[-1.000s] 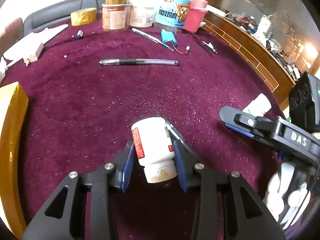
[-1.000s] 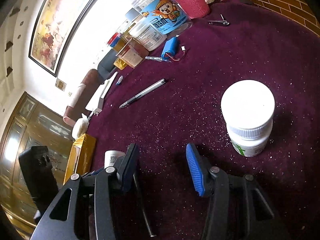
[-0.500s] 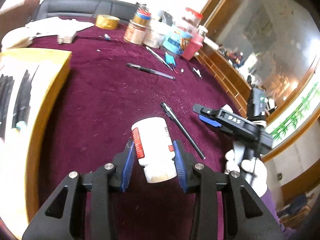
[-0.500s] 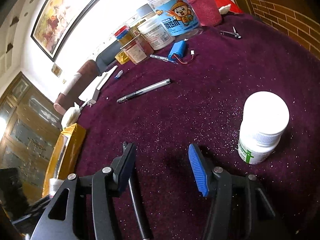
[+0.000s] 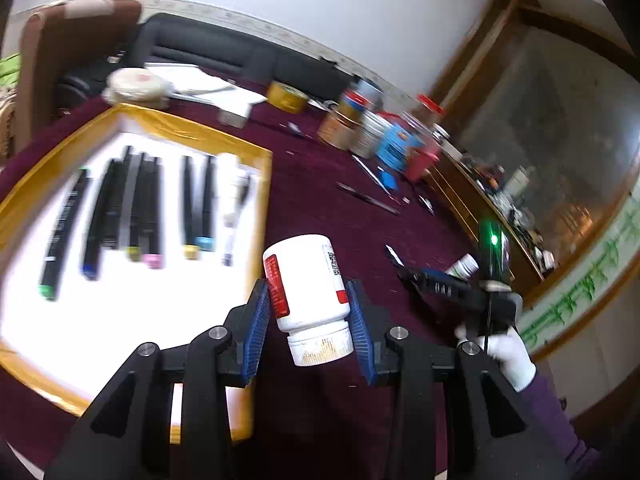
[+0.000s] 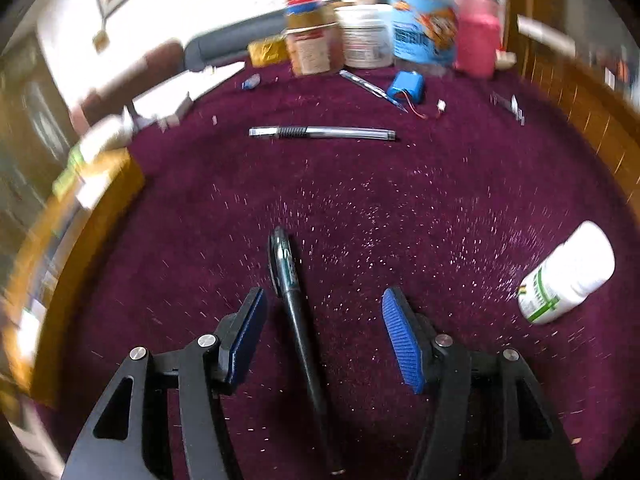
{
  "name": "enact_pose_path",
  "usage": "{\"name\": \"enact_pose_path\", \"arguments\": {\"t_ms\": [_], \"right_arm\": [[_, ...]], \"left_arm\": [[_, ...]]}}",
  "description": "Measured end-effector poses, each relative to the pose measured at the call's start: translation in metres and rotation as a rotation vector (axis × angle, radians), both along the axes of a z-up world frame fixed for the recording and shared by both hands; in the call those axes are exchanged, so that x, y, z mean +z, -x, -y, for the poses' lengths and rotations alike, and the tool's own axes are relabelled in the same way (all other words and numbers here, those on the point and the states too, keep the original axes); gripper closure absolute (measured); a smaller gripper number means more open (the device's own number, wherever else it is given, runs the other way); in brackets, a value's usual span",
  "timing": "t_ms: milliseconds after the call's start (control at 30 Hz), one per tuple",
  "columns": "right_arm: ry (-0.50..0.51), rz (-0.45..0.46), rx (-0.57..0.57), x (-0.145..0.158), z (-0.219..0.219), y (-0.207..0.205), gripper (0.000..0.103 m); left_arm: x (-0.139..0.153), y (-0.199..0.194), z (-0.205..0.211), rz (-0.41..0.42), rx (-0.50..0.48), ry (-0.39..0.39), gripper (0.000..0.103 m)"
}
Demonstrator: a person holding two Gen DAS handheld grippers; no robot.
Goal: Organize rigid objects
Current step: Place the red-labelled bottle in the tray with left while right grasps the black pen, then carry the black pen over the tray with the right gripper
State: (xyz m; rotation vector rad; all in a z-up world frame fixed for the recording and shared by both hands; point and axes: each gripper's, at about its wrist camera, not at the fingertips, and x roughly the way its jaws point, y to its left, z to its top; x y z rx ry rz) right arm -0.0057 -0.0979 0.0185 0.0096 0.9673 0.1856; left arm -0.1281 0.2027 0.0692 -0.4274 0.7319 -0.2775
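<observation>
My left gripper (image 5: 308, 316) is shut on a white pill bottle (image 5: 308, 288) with a red label, held in the air beside the right rim of a gold-edged tray (image 5: 262, 200) that holds several markers (image 5: 144, 208). My right gripper (image 6: 322, 326) is open and low over the maroon cloth, with a black pen (image 6: 296, 312) lying between its fingers. It also shows in the left wrist view (image 5: 440, 288). A second white bottle with a green label (image 6: 568, 276) lies to its right. A clear pen (image 6: 320, 133) lies farther back.
Jars and tubs (image 6: 376, 36) stand in a row at the back of the table, with a blue battery pack (image 6: 408, 88) and a tape roll (image 5: 286, 98) near them. The tray's corner (image 6: 116, 176) is at the left. A wooden ledge (image 6: 592, 120) borders the right.
My left gripper has lifted the bottle and swung left toward the tray. My right gripper has turned left, away from the green-label bottle, and now straddles the black pen.
</observation>
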Motion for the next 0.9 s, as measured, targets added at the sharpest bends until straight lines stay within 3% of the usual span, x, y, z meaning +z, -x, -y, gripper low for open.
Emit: {"name": "enact_pose_path", "arguments": {"t_ms": [33,100,167,267,400,633,733,833,900], "right_arm": [[0.064,0.010,0.006,-0.002,-0.009,0.002,0.052],[0.070,0.029,0.034,0.000,-0.016,0.007,0.078],[0.079,0.029,0.046,0.000,-0.021,0.011,0.094],[0.047,0.026,0.043,0.001,-0.020,0.016,0.095],[-0.116,0.010,0.060,0.008,-0.016,0.023,0.095],[-0.298,0.041,0.151,0.045,-0.037,0.041,0.095],[-0.352,0.038,0.222,0.060,-0.060,0.047,0.095],[-0.404,0.015,0.284,0.067,-0.087,0.050,0.095],[-0.444,-0.010,0.321,0.069,-0.104,0.051,0.095]], "left_arm": [[-0.001,0.001,-0.008,-0.002,0.017,0.004,0.067],[-0.003,0.003,-0.023,-0.005,0.056,0.003,0.067],[-0.006,0.005,-0.037,-0.012,0.093,0.002,0.067],[-0.011,0.007,-0.056,-0.029,0.145,0.004,0.067],[-0.021,0.004,-0.075,-0.065,0.196,-0.007,0.067],[-0.045,-0.004,-0.081,-0.159,0.226,-0.031,0.067],[-0.044,-0.003,-0.078,-0.154,0.244,-0.060,0.065],[-0.039,0.002,-0.081,-0.136,0.252,-0.046,0.053],[-0.033,0.007,-0.084,-0.112,0.260,-0.045,0.052]]}}
